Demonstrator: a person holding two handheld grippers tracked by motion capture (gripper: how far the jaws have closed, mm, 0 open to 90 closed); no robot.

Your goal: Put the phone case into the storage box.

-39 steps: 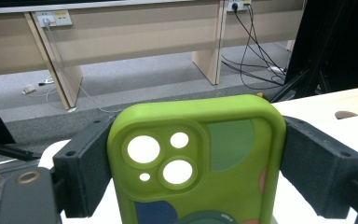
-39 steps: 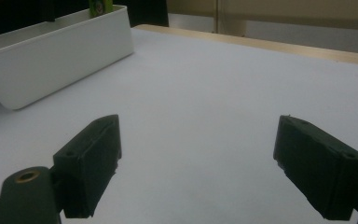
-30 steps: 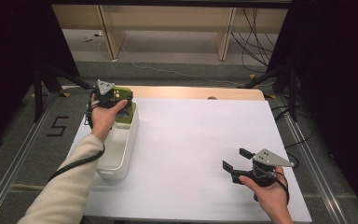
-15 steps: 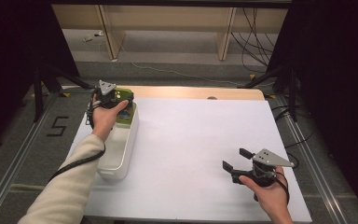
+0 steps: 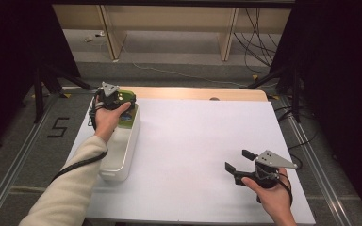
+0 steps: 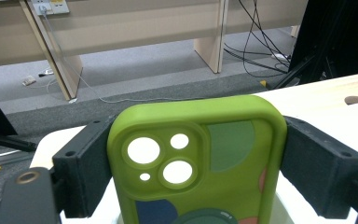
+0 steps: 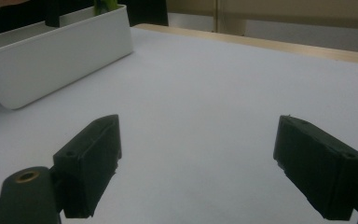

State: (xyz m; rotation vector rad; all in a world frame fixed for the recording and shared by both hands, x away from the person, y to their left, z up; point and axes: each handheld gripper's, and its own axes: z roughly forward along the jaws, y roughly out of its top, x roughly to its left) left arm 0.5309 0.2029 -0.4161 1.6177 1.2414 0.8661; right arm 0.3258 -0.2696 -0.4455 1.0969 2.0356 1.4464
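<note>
One green phone case [image 6: 198, 163] sits clamped by its side edges in the left gripper [image 5: 115, 101], over the far end of a white bin [image 5: 122, 157] at ten o'clock; the right gripper [image 5: 239, 162] gapes empty at four o'clock.

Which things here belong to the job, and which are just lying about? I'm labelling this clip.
In use: left gripper, green phone case clamped in it, white bin.
Idle: right gripper, jaws open; floor cables.
</note>
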